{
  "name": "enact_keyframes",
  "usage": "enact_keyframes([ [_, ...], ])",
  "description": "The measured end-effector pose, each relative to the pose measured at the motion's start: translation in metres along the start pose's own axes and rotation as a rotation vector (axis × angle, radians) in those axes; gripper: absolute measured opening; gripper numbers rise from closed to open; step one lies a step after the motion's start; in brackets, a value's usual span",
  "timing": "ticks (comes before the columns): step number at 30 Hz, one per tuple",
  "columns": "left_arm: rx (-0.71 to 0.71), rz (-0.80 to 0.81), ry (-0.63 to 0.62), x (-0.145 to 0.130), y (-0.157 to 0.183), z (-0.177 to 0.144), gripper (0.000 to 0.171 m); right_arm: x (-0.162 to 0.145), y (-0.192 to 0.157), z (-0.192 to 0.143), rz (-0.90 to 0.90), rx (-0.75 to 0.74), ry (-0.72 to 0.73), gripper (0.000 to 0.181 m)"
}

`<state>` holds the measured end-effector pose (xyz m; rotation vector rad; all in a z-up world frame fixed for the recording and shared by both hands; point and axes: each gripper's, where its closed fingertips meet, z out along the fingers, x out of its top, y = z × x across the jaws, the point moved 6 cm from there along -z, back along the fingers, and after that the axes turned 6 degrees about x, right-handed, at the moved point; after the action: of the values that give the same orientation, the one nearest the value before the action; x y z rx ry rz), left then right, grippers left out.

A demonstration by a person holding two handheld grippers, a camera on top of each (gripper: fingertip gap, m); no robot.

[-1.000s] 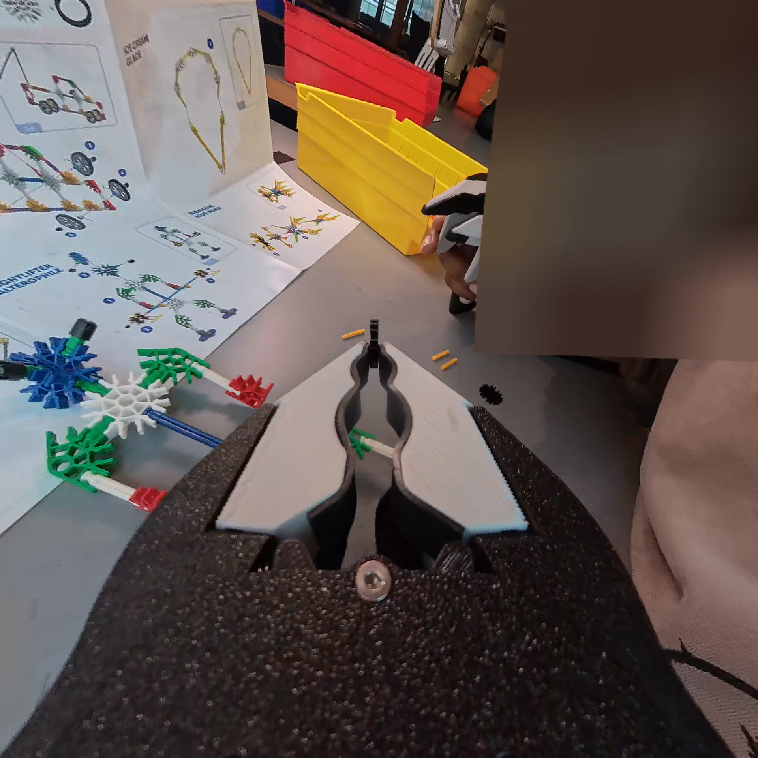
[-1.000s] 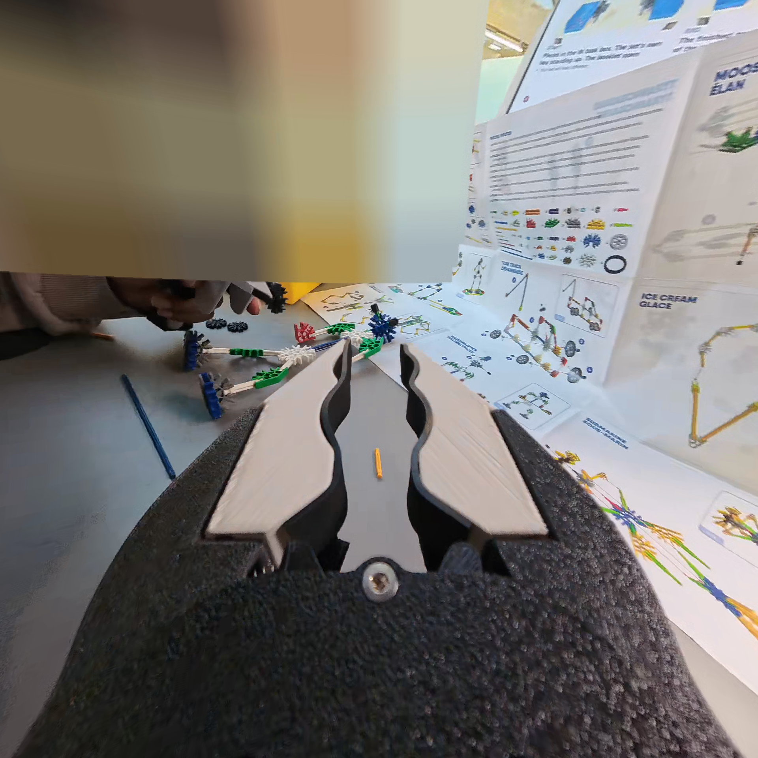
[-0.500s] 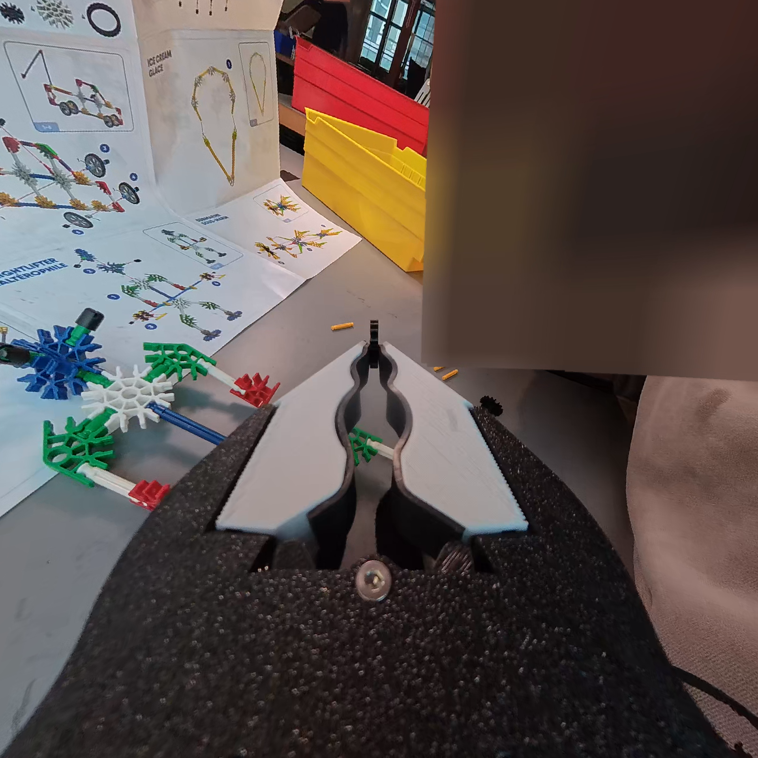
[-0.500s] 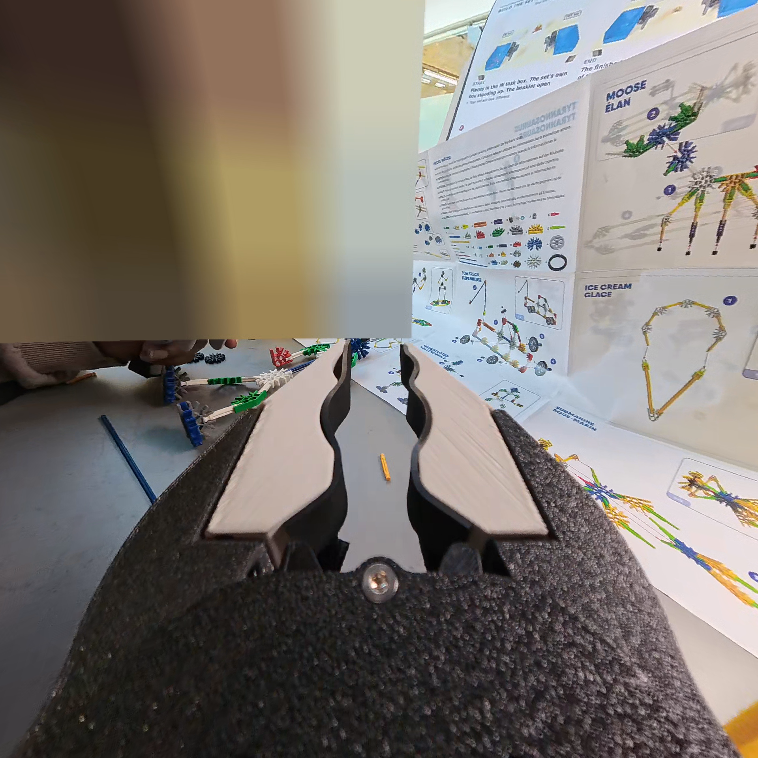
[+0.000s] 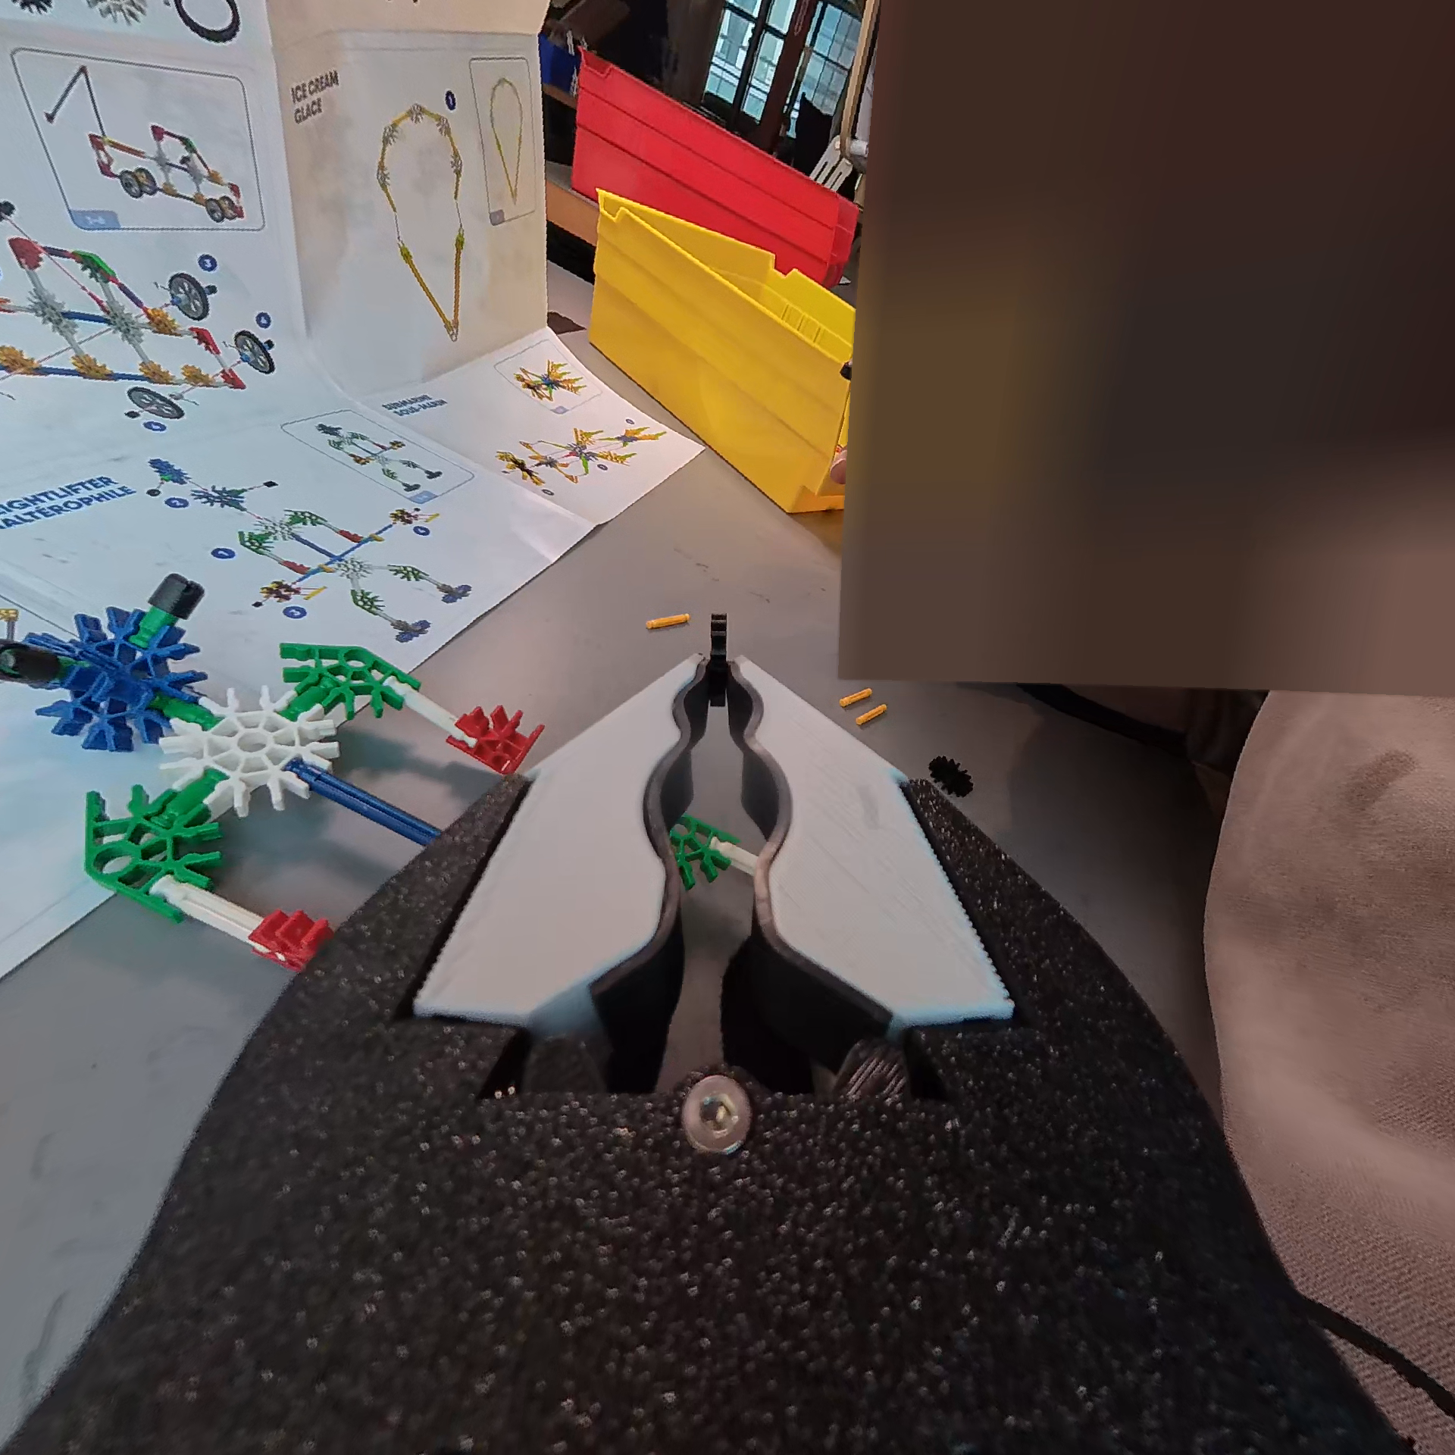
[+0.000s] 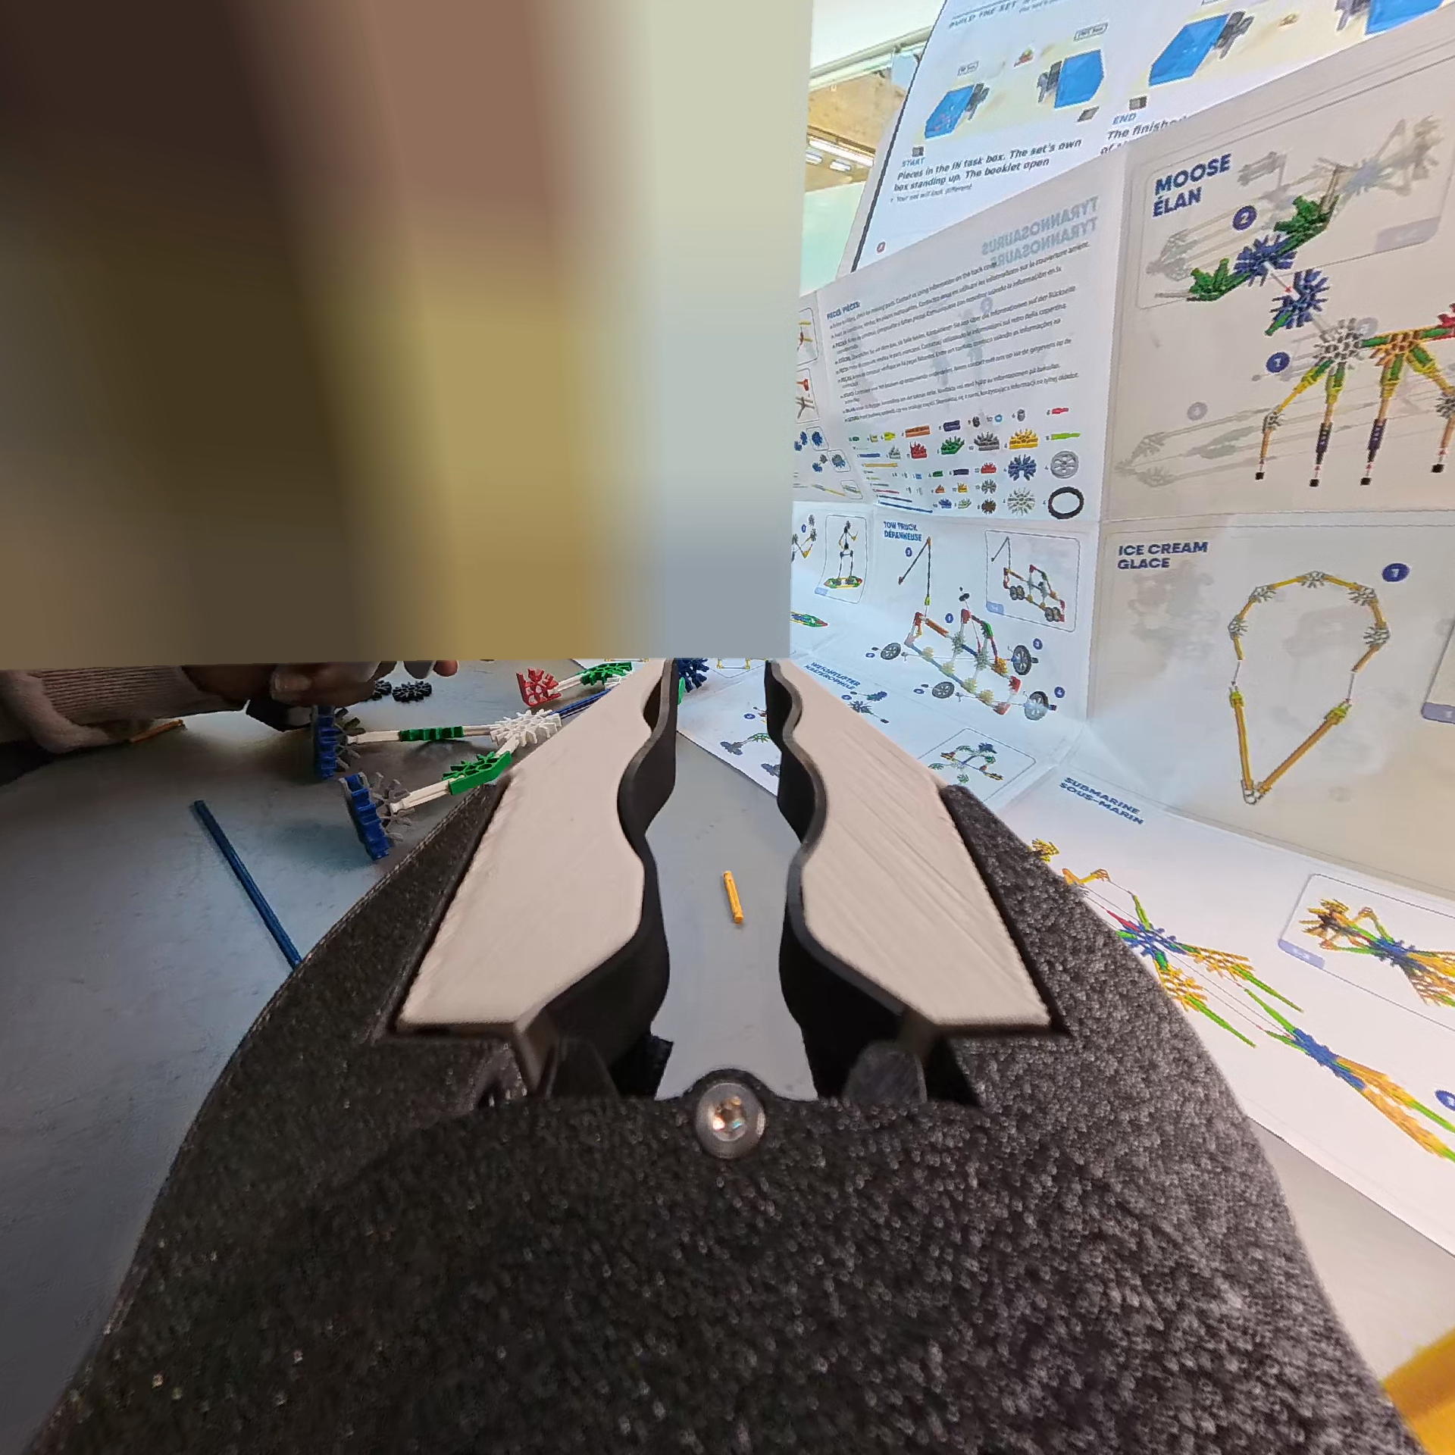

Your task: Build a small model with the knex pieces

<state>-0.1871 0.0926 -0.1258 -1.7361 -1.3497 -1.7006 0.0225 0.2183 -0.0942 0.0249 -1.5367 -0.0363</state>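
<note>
My left gripper is shut on a small black toothed connector that stands up edge-on between its fingertips, above the grey table. A rod-and-connector model of blue, white, green and red pieces lies on the table to its left, and a green connector on a white rod shows through the gap between the fingers. My right gripper is open and empty above the table. A short yellow rod lies on the table under its open fingers. The same model lies to its left.
A folded instruction sheet lies and stands at the left; it also shows in the right wrist view. A yellow bin and red bin stand behind. Loose yellow rods, a black connector, a blue rod and a person's hand are nearby. Across from one pair of fingers to the other is roughly 15 cm.
The right gripper has tilted up and drawn closer to the instruction sheet. The left gripper has shifted slightly, still holding the black connector. The other hand is no longer seen in the left view.
</note>
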Motion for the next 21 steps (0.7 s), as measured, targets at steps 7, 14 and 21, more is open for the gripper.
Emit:
enact_keyframes([
  [7,-0.004,-0.006,-0.005,-0.0005,-0.0004,0.0007,0.002,-0.0001,-0.0002,0.0000,0.001,0.003,0.000,0.019],
  [14,-0.012,-0.010,-0.013,-0.0014,0.0002,0.0013,0.002,-0.0001,-0.0007,0.0000,0.000,0.004,0.001,0.019],
  [21,-0.018,-0.032,-0.016,-0.0017,-0.0001,0.0012,0.002,-0.0003,-0.0008,0.0000,0.000,0.006,0.000,0.019],
])
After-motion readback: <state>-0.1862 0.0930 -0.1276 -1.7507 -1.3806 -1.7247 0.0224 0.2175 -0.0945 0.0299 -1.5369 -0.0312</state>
